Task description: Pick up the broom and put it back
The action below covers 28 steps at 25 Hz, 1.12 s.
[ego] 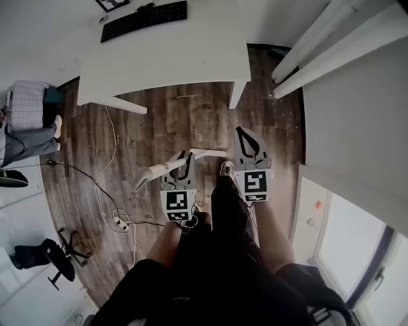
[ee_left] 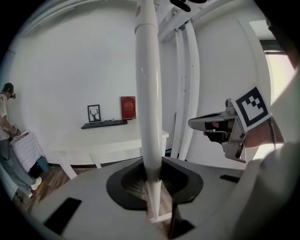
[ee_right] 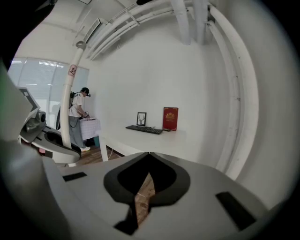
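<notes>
A white broom [ee_left: 148, 93] stands nearly upright between my left gripper's jaws, its pole tapering down to a narrow white head [ee_left: 159, 217] near the wood floor. My left gripper [ee_left: 152, 180] is shut on the pole. From above, the pole [ego: 156, 172] slants away to the left of the left gripper [ego: 187, 159] and the head bar [ego: 209, 153] lies just ahead of it. My right gripper [ego: 245, 135] hangs beside it on the right, apart from the broom, its jaws [ee_right: 149, 154] shut with nothing between them. The person's dark-clad legs fill the lower head view.
A white desk [ego: 191, 63] with a black keyboard [ego: 144, 19] stands ahead. Cables and a power strip [ego: 120, 221] lie on the floor at left. A person [ee_right: 78, 117] works by a checked-cloth table [ego: 27, 105]. An office chair [ego: 54, 258] stands lower left. White pipes [ee_left: 185, 89] run up the wall.
</notes>
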{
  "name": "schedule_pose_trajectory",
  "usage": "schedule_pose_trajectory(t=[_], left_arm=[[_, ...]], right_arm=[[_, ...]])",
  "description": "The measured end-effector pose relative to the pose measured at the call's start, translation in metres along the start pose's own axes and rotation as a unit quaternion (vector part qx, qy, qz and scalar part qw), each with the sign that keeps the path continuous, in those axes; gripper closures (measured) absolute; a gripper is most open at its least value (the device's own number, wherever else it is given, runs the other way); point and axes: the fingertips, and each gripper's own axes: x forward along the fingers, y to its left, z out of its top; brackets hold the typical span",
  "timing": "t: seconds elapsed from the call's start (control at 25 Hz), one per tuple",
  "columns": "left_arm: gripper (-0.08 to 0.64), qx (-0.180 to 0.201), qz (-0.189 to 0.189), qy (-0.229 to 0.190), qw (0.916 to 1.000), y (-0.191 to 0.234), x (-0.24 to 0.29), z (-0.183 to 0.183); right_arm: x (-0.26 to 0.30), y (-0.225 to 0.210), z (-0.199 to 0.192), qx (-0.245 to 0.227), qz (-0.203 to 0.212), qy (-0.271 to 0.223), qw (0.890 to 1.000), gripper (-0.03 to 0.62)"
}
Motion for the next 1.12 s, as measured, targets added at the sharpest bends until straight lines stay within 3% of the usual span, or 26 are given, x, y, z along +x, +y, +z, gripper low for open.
schedule_pose_trajectory(t=[0.16,0.28,0.48,0.8,1.12], left_arm=[[0.483,0.018,-0.046,0.001,0.9988,-0.023,0.01,-0.018],[0.483,0.036,-0.075,0.005,0.9965,-0.034,0.015,-0.032],[0.483,0.053,-0.079,0.031,0.995,-0.038,0.026,-0.063],[0.483,0.045,-0.073,0.088,0.9924,-0.043,0.048,-0.096],[0.483,0.006,-0.047,0.156,0.9866,-0.031,0.126,-0.149]], right_arm=[[-0.024,-0.018,-0.031,-0.015,-0.055,0.019,0.998,0.571],[-0.047,-0.025,-0.051,0.003,-0.088,0.029,0.996,0.571],[-0.066,-0.018,-0.075,0.022,-0.105,0.04,0.993,0.571],[-0.064,-0.009,-0.085,0.055,-0.094,0.053,0.993,0.571],[-0.025,-0.032,-0.096,0.062,-0.076,0.069,0.993,0.571]])
